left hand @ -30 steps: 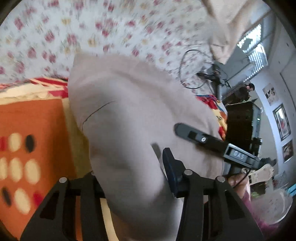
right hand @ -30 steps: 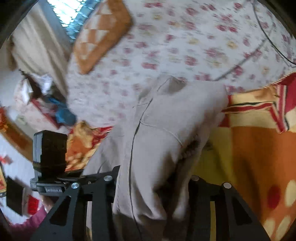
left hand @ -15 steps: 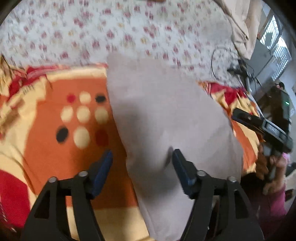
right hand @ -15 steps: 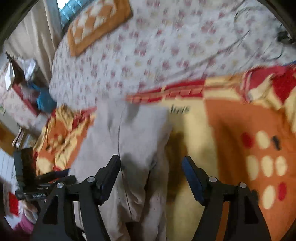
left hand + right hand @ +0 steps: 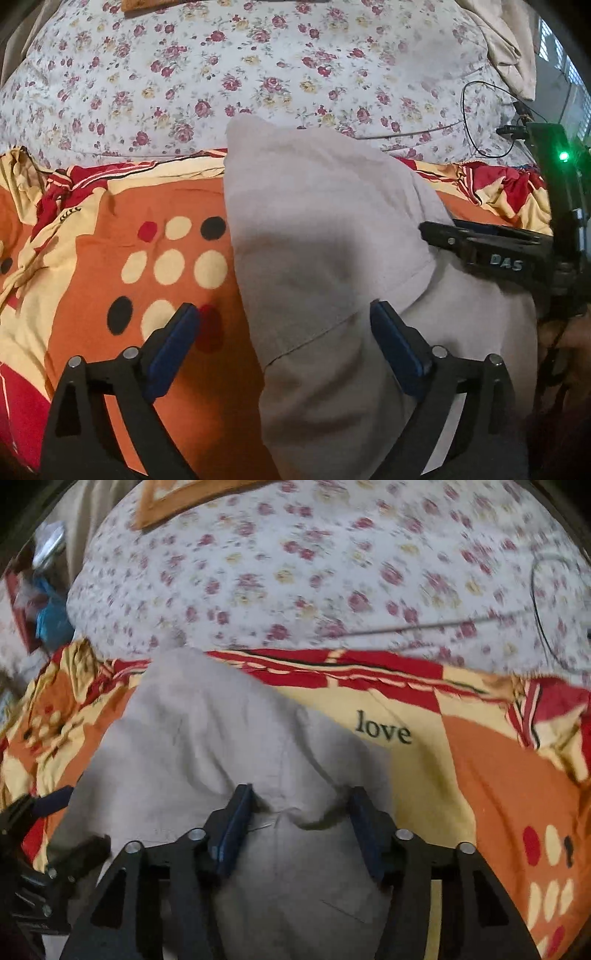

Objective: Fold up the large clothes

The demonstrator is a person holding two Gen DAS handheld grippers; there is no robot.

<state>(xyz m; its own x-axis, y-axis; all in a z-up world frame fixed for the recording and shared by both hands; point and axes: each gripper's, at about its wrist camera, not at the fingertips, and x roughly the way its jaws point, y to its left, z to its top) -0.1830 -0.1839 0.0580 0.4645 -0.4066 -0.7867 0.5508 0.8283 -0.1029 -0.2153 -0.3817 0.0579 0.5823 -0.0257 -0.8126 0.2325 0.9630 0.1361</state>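
1. The grey garment (image 5: 325, 236) lies on the orange, red and cream blanket (image 5: 92, 258), folded into a long shape. Its far end reaches the edge of the white flowered sheet (image 5: 258, 66).
2. The left gripper (image 5: 284, 332) stands wide open. One blue pad is over the blanket and the other over the cloth, so the folded edge of the garment is between them, and nothing is held.
3. The right gripper (image 5: 299, 812) is open about halfway. A raised bunch of the grey garment (image 5: 207, 738) sits between its pads; I cannot tell if the pads touch the cloth.
4. On the blanket (image 5: 498, 775), just beside the garment, the word "love" (image 5: 383, 731) is printed.
5. A black cable (image 5: 487, 122) lies on the sheet, at the right.
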